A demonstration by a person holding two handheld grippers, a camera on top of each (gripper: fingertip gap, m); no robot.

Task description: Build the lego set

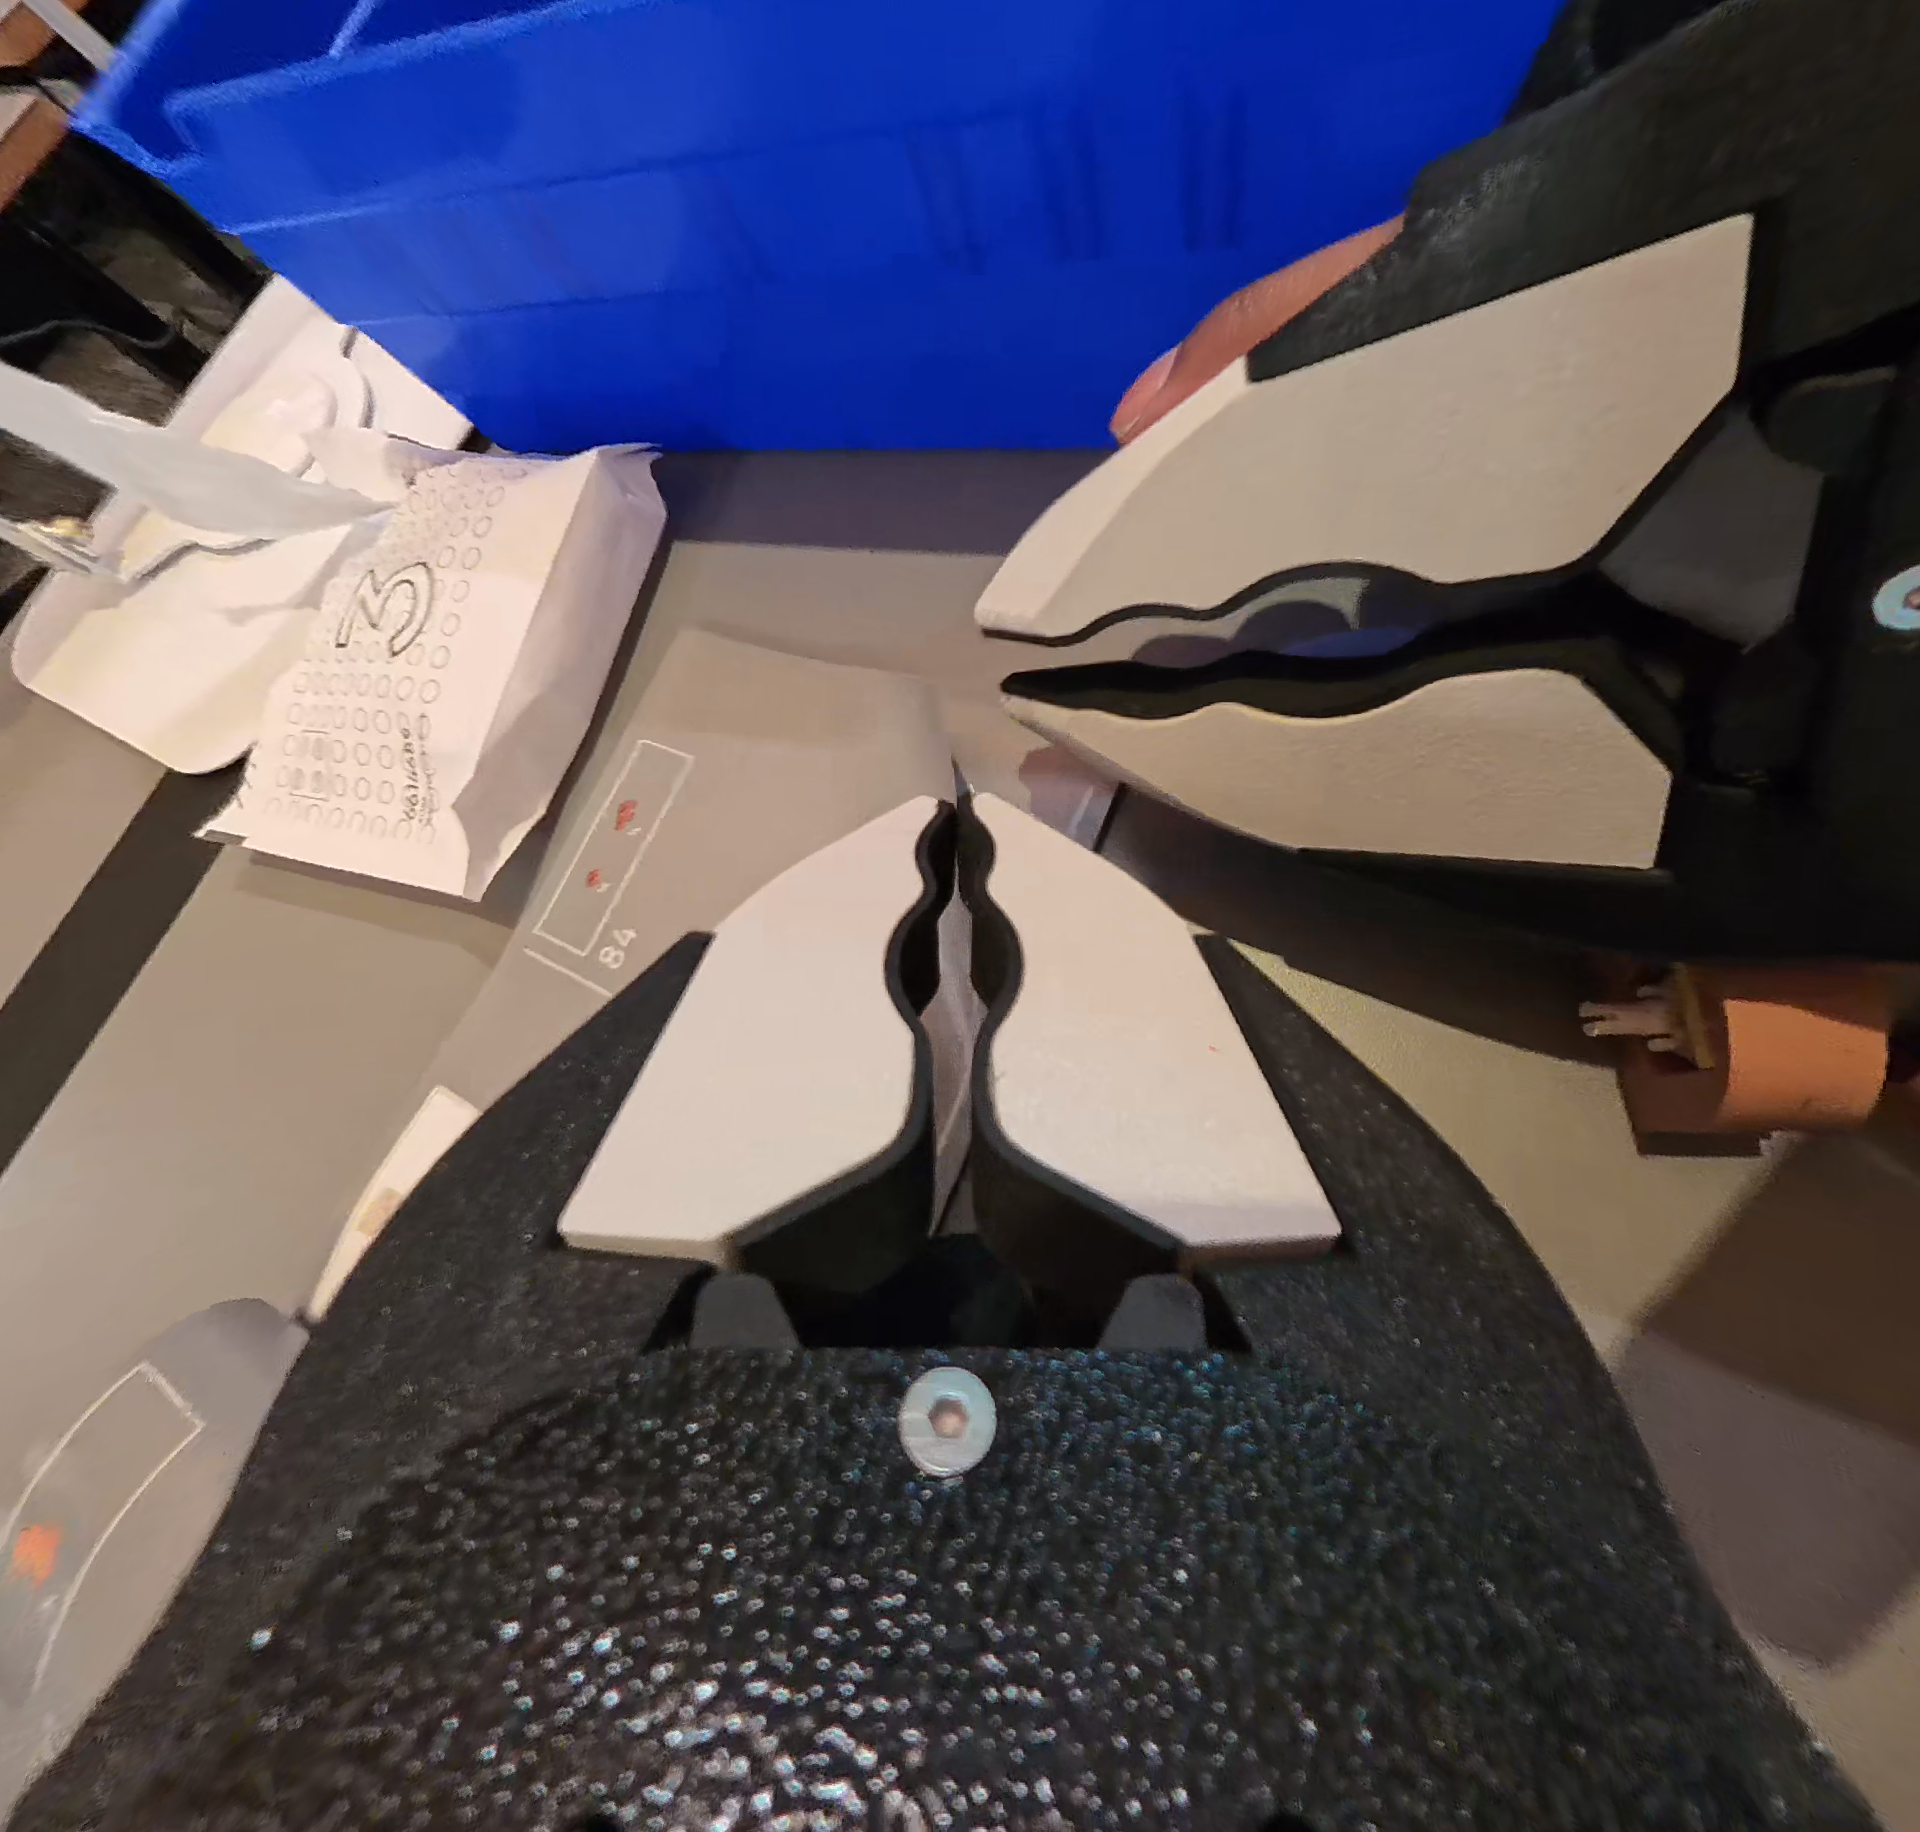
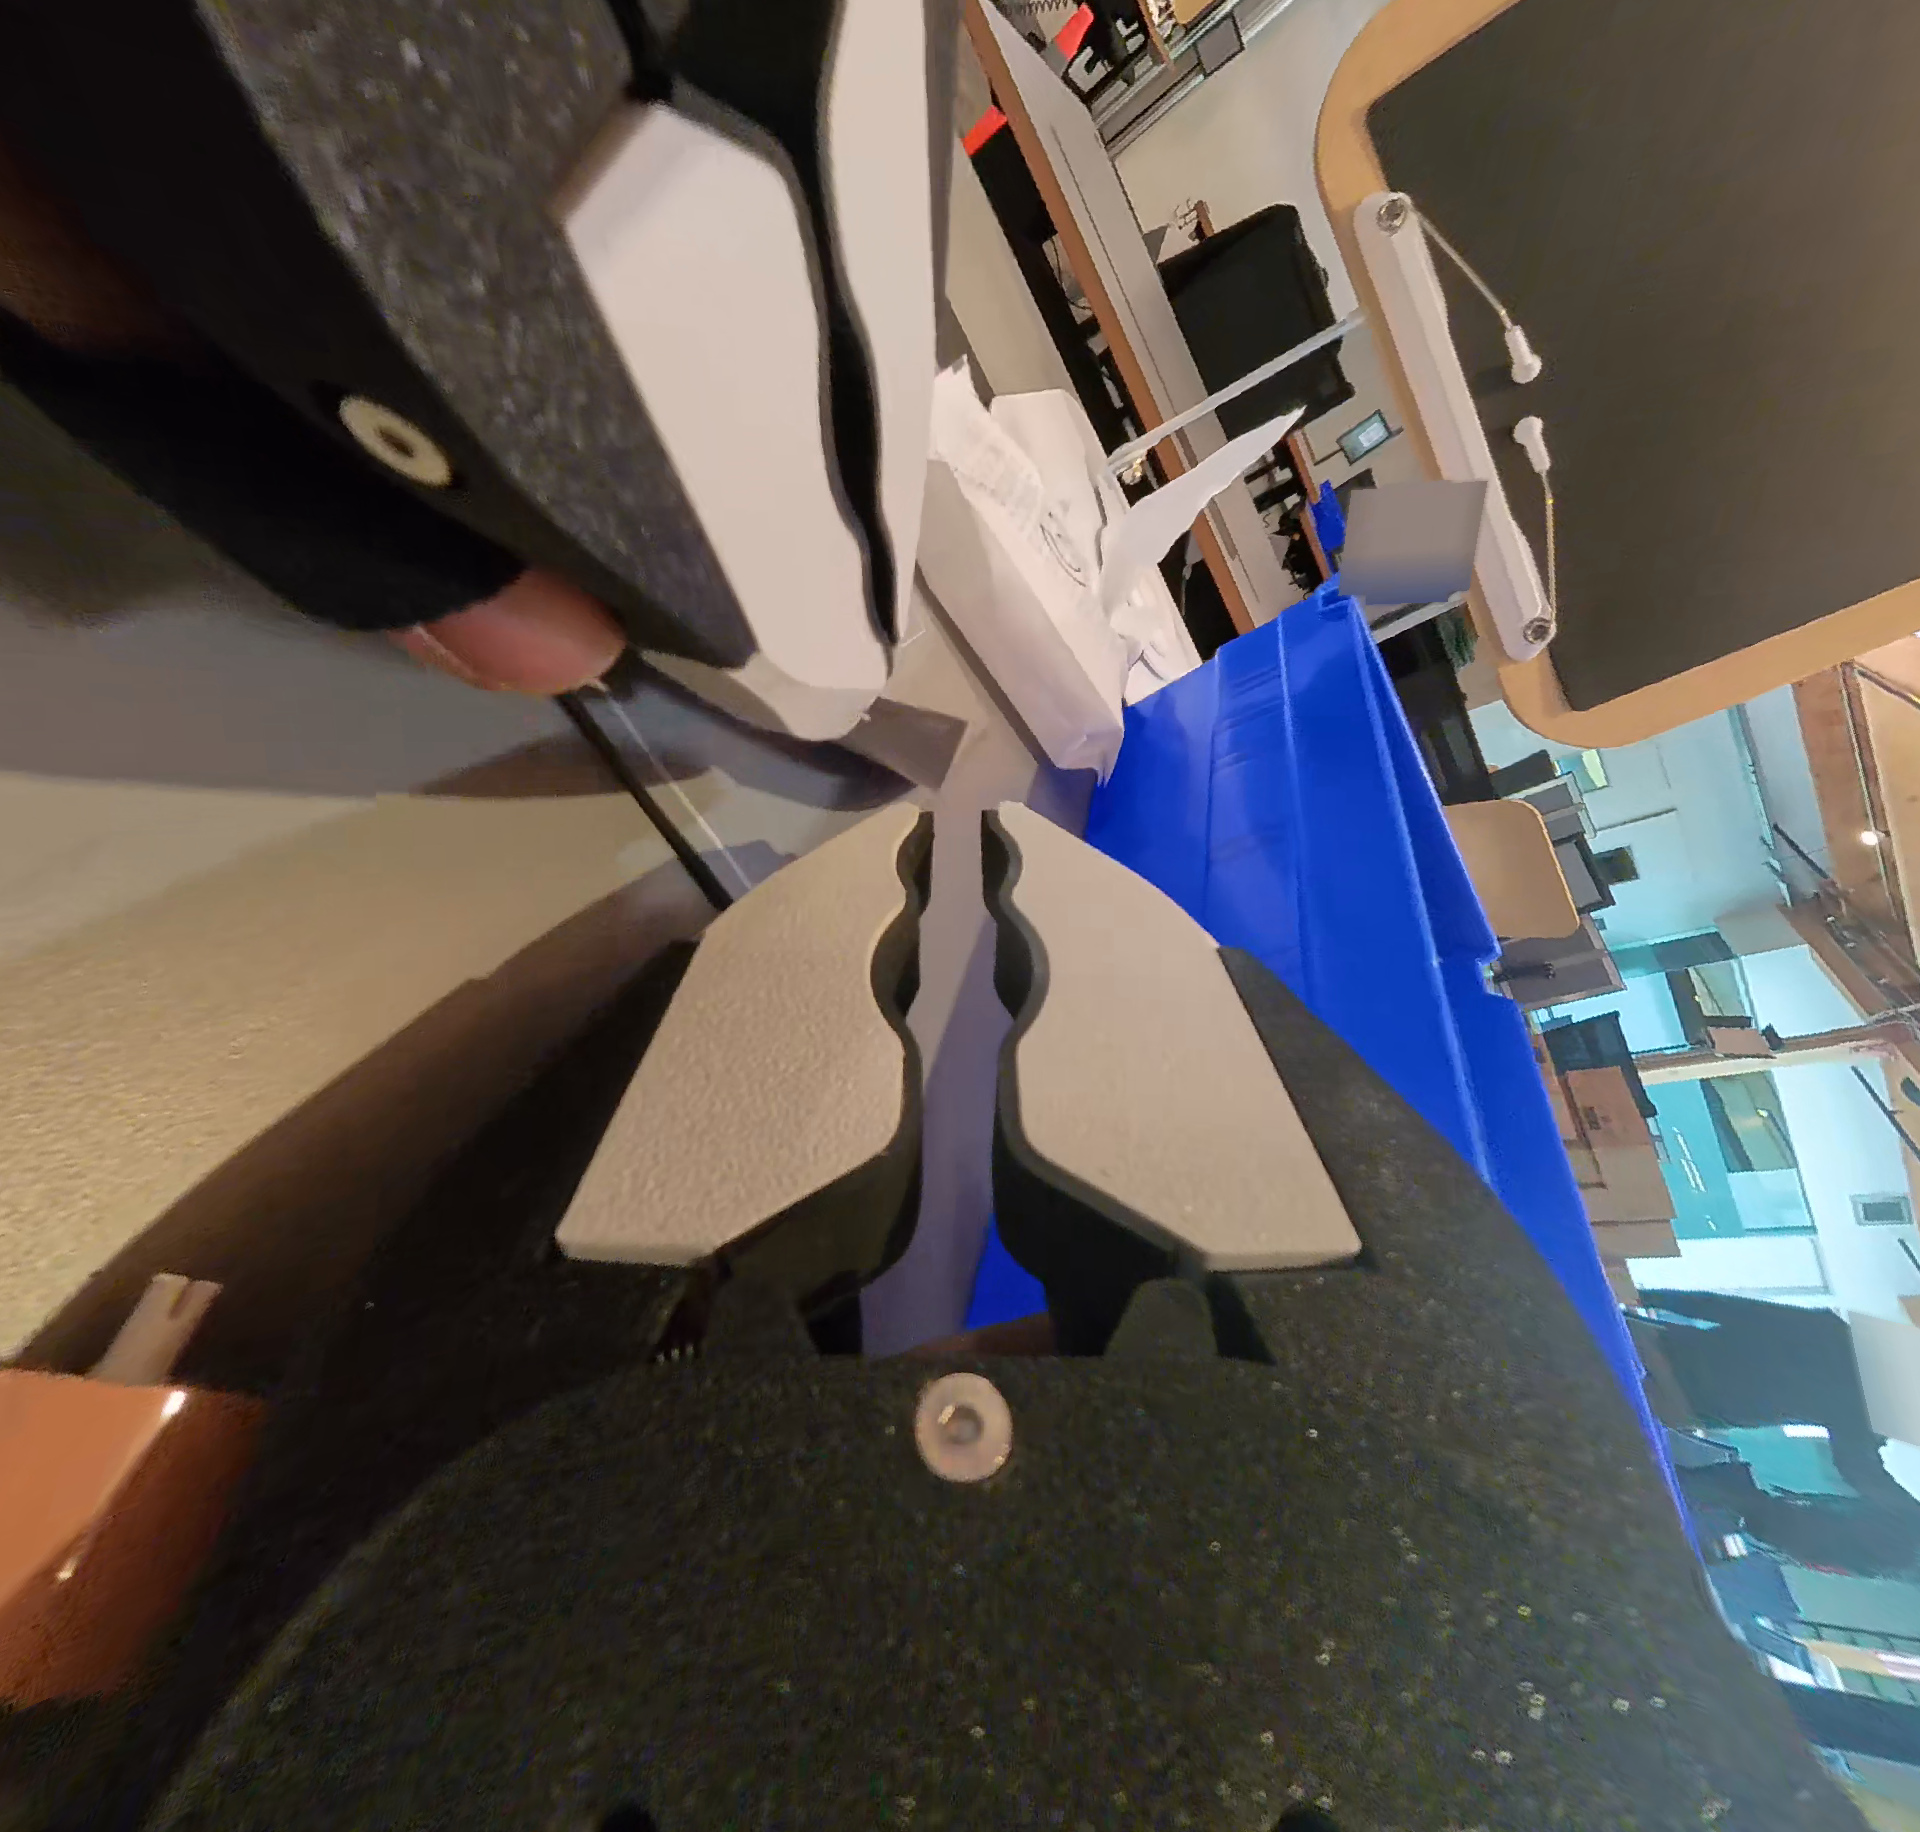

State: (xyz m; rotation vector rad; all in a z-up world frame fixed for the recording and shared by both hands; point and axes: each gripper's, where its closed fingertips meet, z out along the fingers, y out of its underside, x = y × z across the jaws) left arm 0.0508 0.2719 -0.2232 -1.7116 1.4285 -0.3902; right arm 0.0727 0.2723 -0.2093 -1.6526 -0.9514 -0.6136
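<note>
Left claw clamped shut; right claw (rolled sideways) slightly parted.

- Our left claw: speckly black body, pale grey fingers with wavy black pads, one silver hex screw.
- Our right claw: same build, same screw.
- We're wearing black fingerless gloves.

A tall blue plastic bin is walling off the far side of the grey tabletop. Crumpled white paper packets are crowding the left. The right gripper is blocking the right, just beside the left gripper. Bare tabletop is lying open nearer left.
</note>
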